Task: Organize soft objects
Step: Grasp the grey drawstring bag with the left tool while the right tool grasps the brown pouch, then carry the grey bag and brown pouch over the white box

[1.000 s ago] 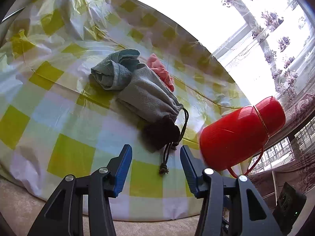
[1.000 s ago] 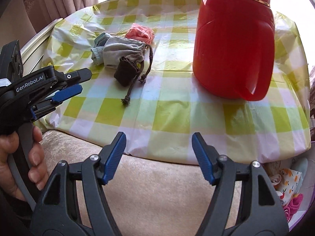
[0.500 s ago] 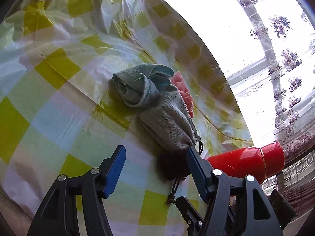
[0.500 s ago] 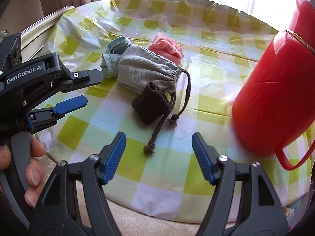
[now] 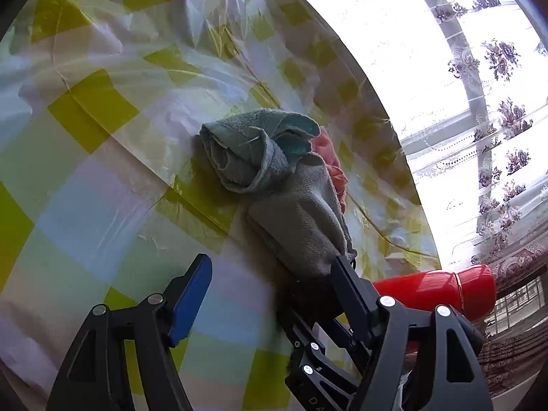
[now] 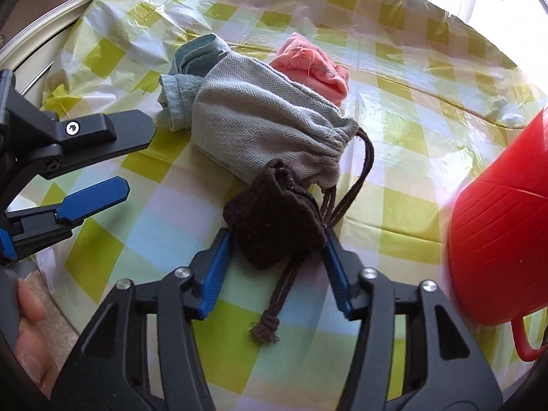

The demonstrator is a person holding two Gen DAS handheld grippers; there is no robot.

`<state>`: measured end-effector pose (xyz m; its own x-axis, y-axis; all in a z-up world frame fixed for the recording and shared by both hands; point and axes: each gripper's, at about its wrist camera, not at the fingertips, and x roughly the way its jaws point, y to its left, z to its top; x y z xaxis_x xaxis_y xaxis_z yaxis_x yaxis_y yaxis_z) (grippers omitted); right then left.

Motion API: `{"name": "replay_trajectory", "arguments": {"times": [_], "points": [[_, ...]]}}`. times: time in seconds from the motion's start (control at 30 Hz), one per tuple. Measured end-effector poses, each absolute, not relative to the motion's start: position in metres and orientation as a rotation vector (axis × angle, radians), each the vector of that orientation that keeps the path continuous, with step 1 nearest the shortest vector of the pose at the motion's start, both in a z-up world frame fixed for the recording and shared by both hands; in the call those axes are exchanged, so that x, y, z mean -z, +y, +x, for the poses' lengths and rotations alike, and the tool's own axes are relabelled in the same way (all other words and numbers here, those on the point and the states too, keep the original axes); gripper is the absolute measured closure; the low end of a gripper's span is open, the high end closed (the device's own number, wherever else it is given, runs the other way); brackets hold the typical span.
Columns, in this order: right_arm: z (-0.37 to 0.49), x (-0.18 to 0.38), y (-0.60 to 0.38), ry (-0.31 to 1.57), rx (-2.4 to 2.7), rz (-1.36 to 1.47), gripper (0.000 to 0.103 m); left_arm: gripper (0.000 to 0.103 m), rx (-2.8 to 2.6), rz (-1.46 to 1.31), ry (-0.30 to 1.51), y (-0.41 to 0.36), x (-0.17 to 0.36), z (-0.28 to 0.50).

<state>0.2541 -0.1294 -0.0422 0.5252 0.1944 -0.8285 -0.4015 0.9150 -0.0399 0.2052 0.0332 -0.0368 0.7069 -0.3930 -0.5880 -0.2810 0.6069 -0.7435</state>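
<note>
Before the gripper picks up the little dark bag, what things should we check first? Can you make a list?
1. Dark bag sits between the right gripper jaws, which have just been closing: ok.
2. Pads pressing firmly on it: cannot tell.
3. Drawstring clear of the jaws: not ok, it trails between them.
4. Dark bag free of the grey pouch: not ok, they touch.
5. Left gripper out of the way: ok, its jaws have just been opening, with nothing between them.
6. Red jug apart from the bag: ok.
</note>
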Motion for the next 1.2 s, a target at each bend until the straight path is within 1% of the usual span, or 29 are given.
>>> {"name": "replay_trajectory", "arguments": {"times": [0.07, 0.17, 0.3, 0.37, 0.53, 0.6, 0.77, 0.83, 0.87, 0.9, 0.97, 1.0, 1.1, 1.2], "points": [[0.255, 0.041, -0.131, 0.954, -0.362, -0.228, 0.061, 0.030, 0.079, -0.965, 0.819, 0.033, 0.039, 0.209], [0.253, 0.039, -0.139, 0.942, -0.363, -0.192, 0.072, 0.030, 0.092, -1.008, 0.827, 0.031, 0.043, 0.217], [0.248, 0.027, -0.158, 0.909, -0.340, -0.119, 0.073, 0.030, 0.092, -1.061, 0.828, 0.027, 0.047, 0.229], [0.242, 0.023, -0.167, 0.900, -0.331, -0.090, 0.076, 0.030, 0.092, -1.090, 0.833, 0.024, 0.049, 0.239], [0.220, 0.010, -0.189, 0.859, -0.300, -0.040, 0.076, 0.030, 0.080, -1.135, 0.856, 0.013, 0.050, 0.263], [0.211, 0.006, -0.196, 0.846, -0.294, -0.023, 0.076, 0.026, 0.052, -1.140, 0.876, 0.008, 0.051, 0.272], [0.201, 0.003, -0.212, 0.848, -0.287, 0.018, 0.076, 0.026, -0.053, -1.096, 0.908, -0.004, 0.044, 0.288], [0.198, 0.004, -0.217, 0.856, -0.286, 0.035, 0.076, 0.027, -0.076, -1.016, 0.926, -0.012, 0.039, 0.295], [0.198, 0.004, -0.220, 0.859, -0.284, 0.043, 0.076, 0.033, -0.091, -0.947, 0.941, -0.018, 0.036, 0.299], [0.198, 0.004, -0.223, 0.860, -0.282, 0.050, 0.076, 0.045, -0.113, -0.879, 0.956, -0.023, 0.034, 0.301], [0.196, 0.004, -0.227, 0.863, -0.278, 0.060, 0.076, 0.054, -0.120, -0.811, 0.956, -0.029, 0.034, 0.302], [0.195, 0.004, -0.228, 0.866, -0.279, 0.064, 0.076, 0.060, -0.113, -0.792, 0.954, -0.030, 0.034, 0.303], [0.190, 0.002, -0.230, 0.865, -0.280, 0.071, 0.076, 0.067, -0.063, -0.824, 0.938, -0.029, 0.037, 0.299], [0.187, 0.000, -0.233, 0.864, -0.279, 0.082, 0.076, 0.071, -0.026, -0.821, 0.902, -0.029, 0.033, 0.286]]}}
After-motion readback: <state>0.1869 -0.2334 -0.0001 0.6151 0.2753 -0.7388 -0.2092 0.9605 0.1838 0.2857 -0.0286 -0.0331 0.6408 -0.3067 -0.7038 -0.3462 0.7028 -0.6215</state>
